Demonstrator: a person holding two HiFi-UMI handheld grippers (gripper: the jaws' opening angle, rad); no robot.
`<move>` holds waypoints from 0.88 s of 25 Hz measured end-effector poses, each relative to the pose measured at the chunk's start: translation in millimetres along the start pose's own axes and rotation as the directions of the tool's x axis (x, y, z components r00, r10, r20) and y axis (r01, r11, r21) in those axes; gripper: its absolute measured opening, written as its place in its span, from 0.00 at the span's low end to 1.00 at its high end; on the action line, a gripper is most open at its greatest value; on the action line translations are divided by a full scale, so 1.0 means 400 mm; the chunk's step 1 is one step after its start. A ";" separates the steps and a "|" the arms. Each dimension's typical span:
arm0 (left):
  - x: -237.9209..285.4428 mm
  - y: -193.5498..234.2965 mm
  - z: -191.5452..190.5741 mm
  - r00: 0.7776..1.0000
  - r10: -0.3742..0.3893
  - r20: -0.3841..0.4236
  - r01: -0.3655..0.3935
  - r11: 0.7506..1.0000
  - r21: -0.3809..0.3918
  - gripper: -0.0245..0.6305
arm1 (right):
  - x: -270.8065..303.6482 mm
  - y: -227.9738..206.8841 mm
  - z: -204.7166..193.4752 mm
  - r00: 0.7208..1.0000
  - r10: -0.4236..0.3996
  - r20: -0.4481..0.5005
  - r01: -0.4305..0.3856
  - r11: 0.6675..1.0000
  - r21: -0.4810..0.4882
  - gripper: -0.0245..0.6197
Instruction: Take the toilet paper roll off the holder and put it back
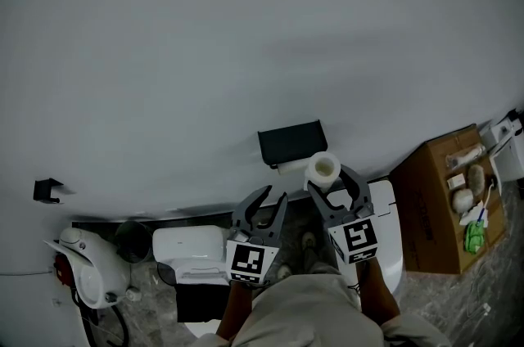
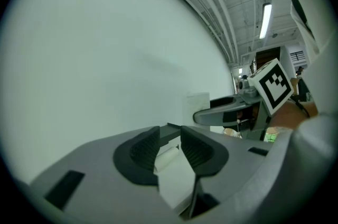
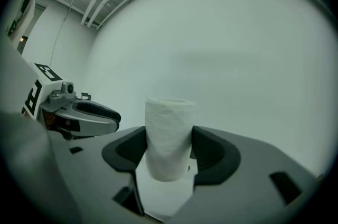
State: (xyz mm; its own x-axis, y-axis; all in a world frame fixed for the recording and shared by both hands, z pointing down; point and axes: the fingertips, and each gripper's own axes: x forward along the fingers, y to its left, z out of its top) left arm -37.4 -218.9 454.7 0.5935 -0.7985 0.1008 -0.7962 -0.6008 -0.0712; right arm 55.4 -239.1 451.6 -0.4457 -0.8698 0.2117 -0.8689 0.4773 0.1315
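Note:
A white toilet paper roll (image 1: 322, 169) stands upright between the jaws of my right gripper (image 1: 332, 188), which is shut on it just right of the black wall holder (image 1: 291, 142). The holder's white spindle (image 1: 288, 166) sticks out bare below it. In the right gripper view the roll (image 3: 169, 128) fills the gap between the pads of the right gripper (image 3: 169, 153). My left gripper (image 1: 264, 205) hangs open and empty under the holder. In the left gripper view, the left gripper (image 2: 170, 146) frames the holder (image 2: 168, 131) and spindle (image 2: 169, 155).
A plain grey wall fills most of the head view. Below stand a white toilet (image 1: 192, 249), a white appliance (image 1: 86, 265) at the left, and a cardboard box (image 1: 434, 210) with small items on top at the right. A small black hook (image 1: 47, 190) is on the wall.

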 end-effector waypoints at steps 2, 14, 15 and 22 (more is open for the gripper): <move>0.016 0.006 -0.004 1.000 0.004 -0.009 -0.004 1.000 -0.006 0.24 | 0.020 -0.010 0.002 1.000 0.010 0.003 -0.010 1.000 0.001 0.45; 0.102 0.037 -0.010 0.999 0.041 -0.021 -0.041 0.999 -0.012 0.23 | 0.142 -0.057 0.029 0.996 0.082 0.038 -0.082 0.997 -0.004 0.45; 0.107 0.041 -0.012 0.999 0.045 -0.022 -0.045 0.999 -0.010 0.23 | 0.151 -0.059 0.028 0.995 0.088 0.037 -0.088 0.996 -0.004 0.45; 0.127 0.074 -0.019 0.995 0.089 -0.044 -0.090 0.996 -0.022 0.23 | 0.216 -0.072 0.030 0.992 0.122 0.037 -0.122 0.993 -0.007 0.45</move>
State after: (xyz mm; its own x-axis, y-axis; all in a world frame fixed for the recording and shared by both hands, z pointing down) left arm -31.6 -277.1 465.4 0.5147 -0.8462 0.1377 -0.8488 -0.5256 -0.0577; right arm 39.3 -329.5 454.5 -0.5562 -0.8090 0.1901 -0.8066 0.5806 0.1111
